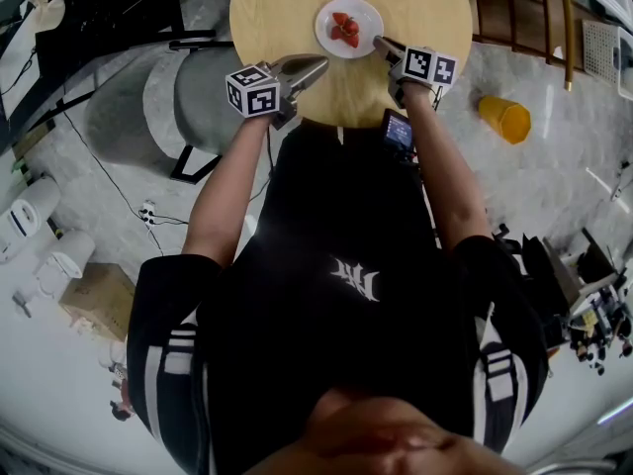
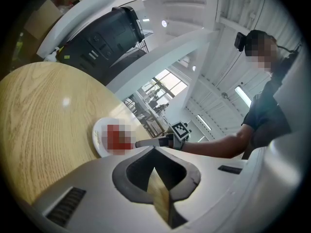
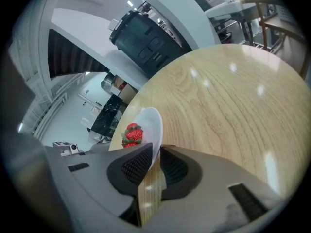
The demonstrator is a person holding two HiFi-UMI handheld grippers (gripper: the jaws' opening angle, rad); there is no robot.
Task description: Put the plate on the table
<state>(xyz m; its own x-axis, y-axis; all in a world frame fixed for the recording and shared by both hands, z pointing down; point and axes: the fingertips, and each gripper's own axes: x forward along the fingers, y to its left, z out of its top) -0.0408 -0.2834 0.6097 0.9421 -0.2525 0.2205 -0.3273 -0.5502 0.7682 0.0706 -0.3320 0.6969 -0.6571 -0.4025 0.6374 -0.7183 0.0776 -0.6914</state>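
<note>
**A:** Where is the plate at this moment?

**B:** The white plate [image 1: 368,14] is over the round wooden counter [image 1: 287,8], a little toward the person's side. It seems to lie flat on the wood, but I cannot tell whether its underside really touches.

**A:** And who holds it?

**B:** The right gripper [image 1: 381,44] holds it. Its jaws are narrow and pinch the thin rim on the plate's right side. The left gripper [image 1: 318,65] is near the plate but apart from it, over the counter's near edge. Its jaws are drawn together with nothing between them.

**A:** How should one finish this step well?

**B:** In my opinion, hold the plate level and let the whole base rest first. Only then open the jaws. Draw the gripper back sideways along the counter, not upward, so that a jaw does not catch the rim and lift it.

**A:** How does the plate look?

**B:** It is small, round, plain white and glossy, shallow with a low raised rim. A few red strawberries [image 1: 345,30] with green caps lie in its middle. I think they may roll if the plate tilts.
</note>
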